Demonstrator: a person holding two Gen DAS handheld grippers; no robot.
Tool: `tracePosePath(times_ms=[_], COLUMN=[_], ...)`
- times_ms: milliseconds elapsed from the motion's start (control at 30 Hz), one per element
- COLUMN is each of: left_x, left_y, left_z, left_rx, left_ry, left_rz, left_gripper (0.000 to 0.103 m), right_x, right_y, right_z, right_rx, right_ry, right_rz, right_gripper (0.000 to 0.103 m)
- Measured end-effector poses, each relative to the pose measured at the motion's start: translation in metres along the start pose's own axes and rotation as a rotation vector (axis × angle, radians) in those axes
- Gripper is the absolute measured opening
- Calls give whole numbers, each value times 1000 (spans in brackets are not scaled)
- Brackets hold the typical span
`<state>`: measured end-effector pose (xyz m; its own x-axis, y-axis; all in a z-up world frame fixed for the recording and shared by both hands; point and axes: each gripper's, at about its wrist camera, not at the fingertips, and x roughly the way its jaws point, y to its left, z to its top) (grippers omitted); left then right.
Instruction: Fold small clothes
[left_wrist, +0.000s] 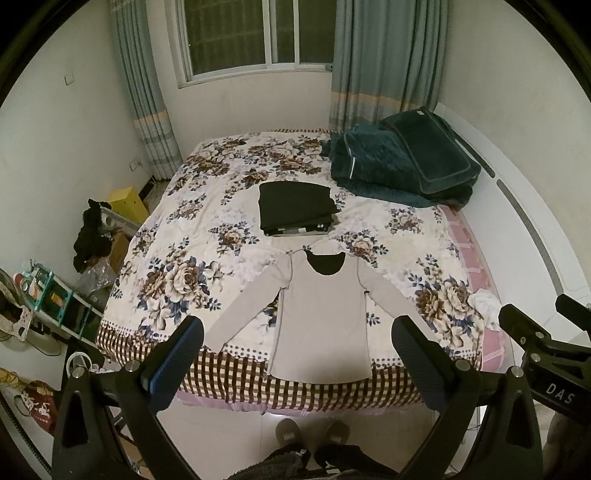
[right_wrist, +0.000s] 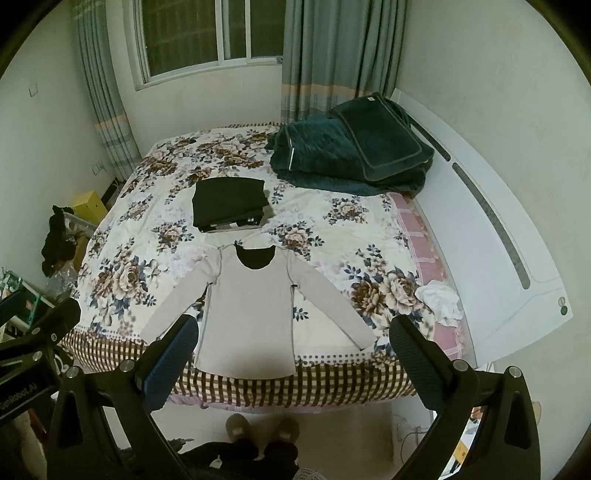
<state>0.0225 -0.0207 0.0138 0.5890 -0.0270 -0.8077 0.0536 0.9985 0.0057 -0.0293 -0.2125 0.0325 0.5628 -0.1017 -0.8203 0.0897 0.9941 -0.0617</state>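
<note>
Floral bedspread carries a grey long-sleeved shirt spread flat at its near edge — folded black clothes just beyond. Left gripper and right gripper hover above, both spread wide, holding nothing.

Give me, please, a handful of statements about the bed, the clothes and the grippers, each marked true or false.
1. The grey shirt lies flat on the bed with both sleeves spread out. True.
2. The left gripper is shut on a sleeve. False: its fingers stand wide apart and hold nothing.
3. A black folded pile lies beyond the shirt's collar. True.
4. The green blanket covers the shirt. False: it is heaped at the far right corner, apart from the shirt.
5. The right gripper is open. True.
6. The shirt is already folded in half. False: it lies fully unfolded.
</note>
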Motion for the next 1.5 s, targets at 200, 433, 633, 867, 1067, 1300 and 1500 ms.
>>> tracePosePath(times_ms=[200, 433, 633, 867, 1067, 1300, 1500], left_x=[1, 0, -1, 0, 41, 177, 282], left_y=[-2, 0, -1, -2, -2, 21, 25], left_z=[1, -1, 3, 3, 16, -2, -32], left_rx=[4, 0, -1, -1, 2, 11, 20], left_ry=[-2, -2, -4, -2, -61, 2, 161], left_rz=[0, 1, -2, -4, 72, 145, 216], left_gripper=[103, 103, 103, 103, 103, 103, 103], right_x=[0, 0, -4, -3, 48, 190, 321], right_y=[-1, -1, 9, 9, 5, -54, -146], right_z=[-1, -1, 23, 25, 43, 2, -69], right_rx=[1, 3, 5, 13, 114, 366, 617], right_ry=[0, -1, -3, -1, 70, 243, 402], right_rz=[3, 3, 6, 4, 28, -53, -70], right_gripper=[103, 103, 103, 103, 103, 103, 78])
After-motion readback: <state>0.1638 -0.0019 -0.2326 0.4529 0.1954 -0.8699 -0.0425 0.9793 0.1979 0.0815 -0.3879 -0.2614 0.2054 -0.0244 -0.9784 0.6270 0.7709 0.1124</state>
